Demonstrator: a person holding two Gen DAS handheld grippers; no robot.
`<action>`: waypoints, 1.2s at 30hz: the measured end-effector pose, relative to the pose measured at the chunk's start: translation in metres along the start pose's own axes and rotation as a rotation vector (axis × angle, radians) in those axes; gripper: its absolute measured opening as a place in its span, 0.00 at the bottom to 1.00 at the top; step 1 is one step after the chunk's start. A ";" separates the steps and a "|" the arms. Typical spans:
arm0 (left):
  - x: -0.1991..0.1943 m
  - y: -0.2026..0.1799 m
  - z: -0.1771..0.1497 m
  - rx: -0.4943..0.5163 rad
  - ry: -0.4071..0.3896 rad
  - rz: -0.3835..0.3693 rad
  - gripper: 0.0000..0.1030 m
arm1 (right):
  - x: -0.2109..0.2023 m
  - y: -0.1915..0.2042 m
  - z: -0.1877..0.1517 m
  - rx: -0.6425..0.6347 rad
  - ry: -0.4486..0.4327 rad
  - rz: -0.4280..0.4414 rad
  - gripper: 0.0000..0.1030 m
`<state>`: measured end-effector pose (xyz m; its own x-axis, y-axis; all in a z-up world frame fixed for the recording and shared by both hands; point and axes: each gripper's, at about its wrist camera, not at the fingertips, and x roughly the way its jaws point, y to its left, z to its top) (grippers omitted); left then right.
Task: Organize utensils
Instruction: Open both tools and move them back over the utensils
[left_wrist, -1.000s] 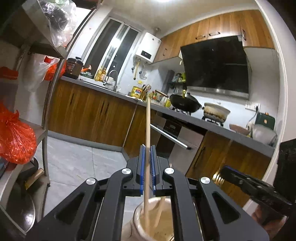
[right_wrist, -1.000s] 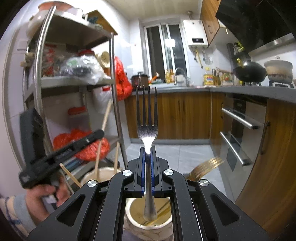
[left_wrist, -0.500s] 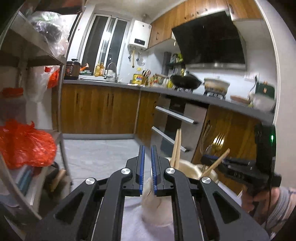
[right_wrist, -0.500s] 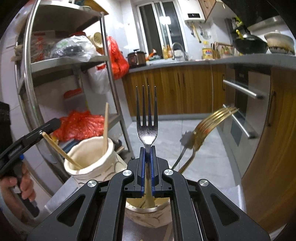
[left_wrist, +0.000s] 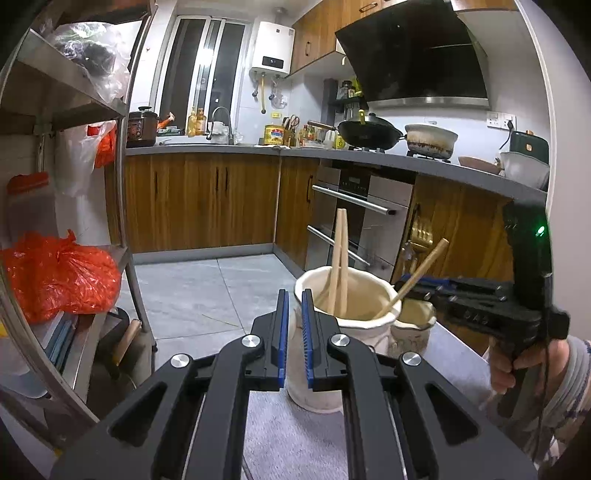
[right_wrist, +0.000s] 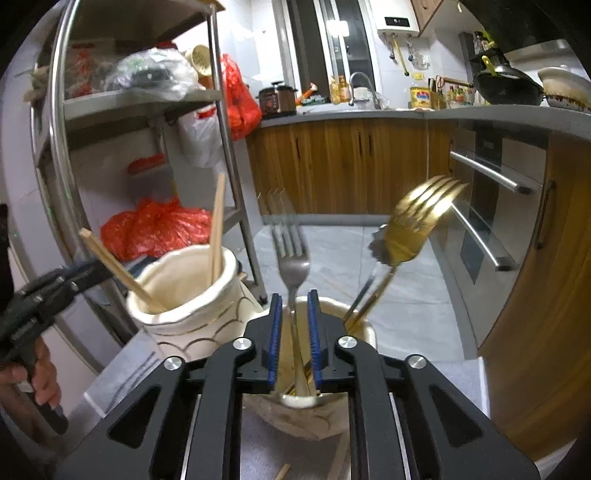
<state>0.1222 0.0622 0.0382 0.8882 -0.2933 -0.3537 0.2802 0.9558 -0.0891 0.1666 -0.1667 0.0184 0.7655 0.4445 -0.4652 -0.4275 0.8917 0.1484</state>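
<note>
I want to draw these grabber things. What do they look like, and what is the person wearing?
Each gripper is black plastic with cut-out arms, round silver bolts and two ridged blue pads. The right gripper has a pistol-style handle, a green light and a thin black cable. The person's sleeve is striped knit.

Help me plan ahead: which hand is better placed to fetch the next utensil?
Probably left. The left gripper is empty beside the chopstick jar. On the right gripper, the jaws have just been opening, with the silver fork between them over the fork jar.
</note>
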 end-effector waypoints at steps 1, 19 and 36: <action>-0.002 -0.002 -0.001 0.003 0.002 -0.001 0.07 | -0.007 0.000 -0.001 0.001 -0.009 -0.003 0.16; -0.050 -0.048 -0.029 0.052 0.092 -0.010 0.21 | -0.105 0.001 -0.042 0.017 -0.020 0.013 0.32; -0.066 -0.071 -0.073 0.078 0.203 0.028 0.94 | -0.110 0.013 -0.100 -0.111 0.185 -0.063 0.93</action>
<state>0.0167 0.0148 -0.0005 0.8066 -0.2489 -0.5361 0.2908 0.9568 -0.0067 0.0285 -0.2127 -0.0161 0.6956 0.3554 -0.6244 -0.4393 0.8981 0.0218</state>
